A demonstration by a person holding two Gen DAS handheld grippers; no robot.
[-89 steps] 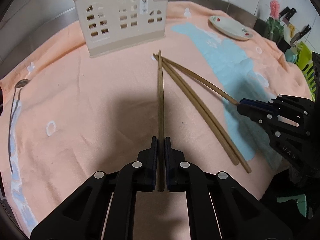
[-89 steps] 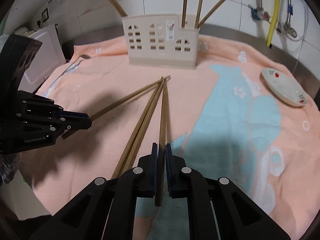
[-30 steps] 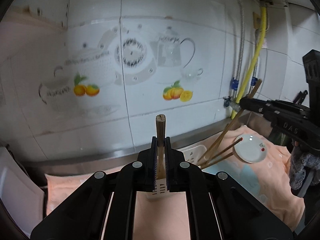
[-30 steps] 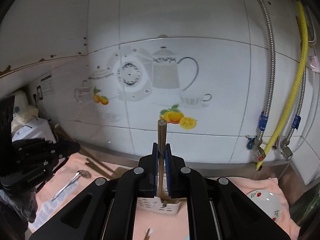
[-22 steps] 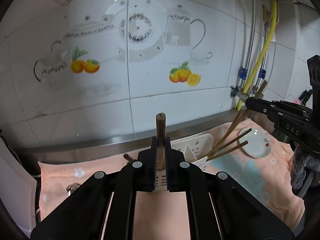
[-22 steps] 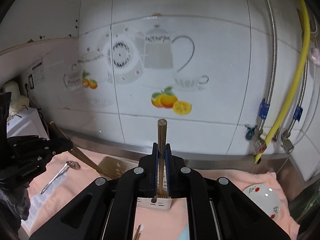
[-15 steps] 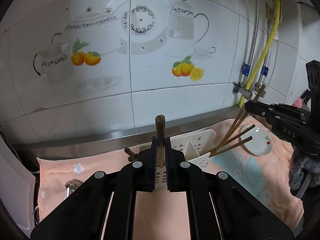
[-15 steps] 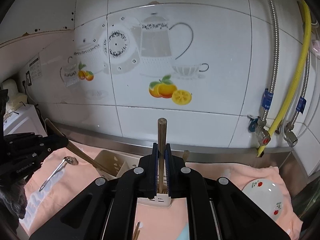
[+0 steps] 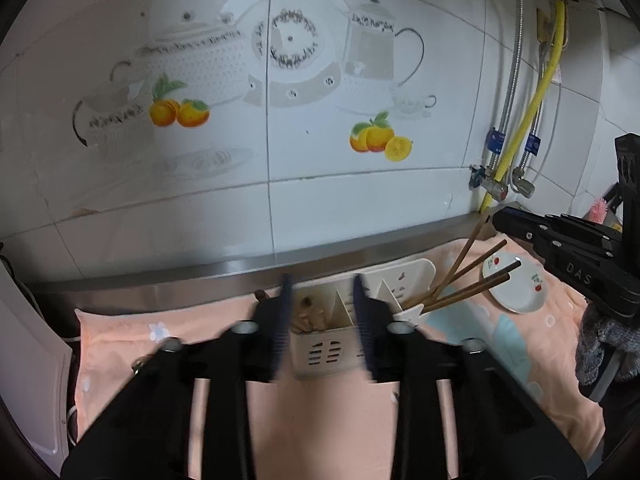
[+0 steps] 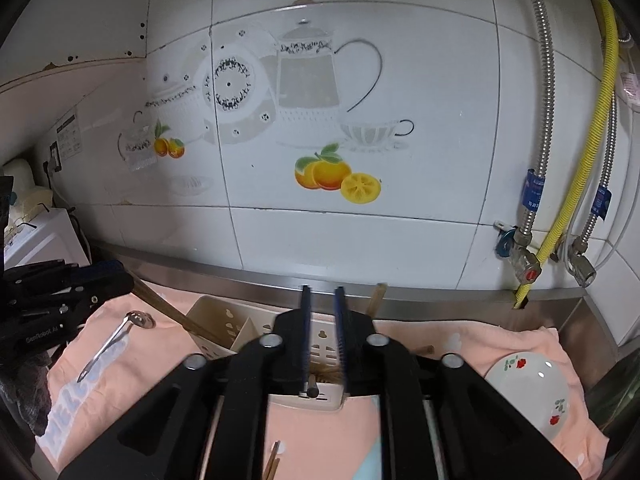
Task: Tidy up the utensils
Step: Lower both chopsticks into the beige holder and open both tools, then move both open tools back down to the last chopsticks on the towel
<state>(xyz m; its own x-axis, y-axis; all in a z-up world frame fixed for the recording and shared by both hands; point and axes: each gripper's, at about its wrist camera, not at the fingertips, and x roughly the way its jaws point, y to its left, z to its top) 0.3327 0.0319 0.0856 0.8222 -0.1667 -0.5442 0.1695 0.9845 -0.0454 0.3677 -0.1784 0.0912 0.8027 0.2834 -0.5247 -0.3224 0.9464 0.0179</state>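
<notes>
In the left wrist view my left gripper [image 9: 322, 320] hangs over the left end of the cream utensil holder [image 9: 324, 354]. Its jaws are opening, and a blurred brown chopstick [image 9: 307, 309] sits low in the compartment, free of the pads. My right gripper [image 10: 323, 326] is above the holder's [image 10: 236, 328] right end. Its jaws are opening too, and a chopstick [image 10: 323, 377] lies blurred below them inside the holder. Several more chopsticks [image 9: 468, 280] lean out of that right compartment. Loose chopsticks [image 10: 274, 460] lie on the towel.
The holder stands on a peach and blue towel [image 9: 320, 420] against a tiled wall. A metal spoon [image 10: 116, 338] lies at the towel's left. A small white plate [image 10: 528, 392] sits at the right. Hoses and valves [image 10: 532, 264] hang at the right wall.
Both grippers sank toward the holder with upright chopsticks. Both have parted their jaws, and the chopsticks have slipped down into the holder.
</notes>
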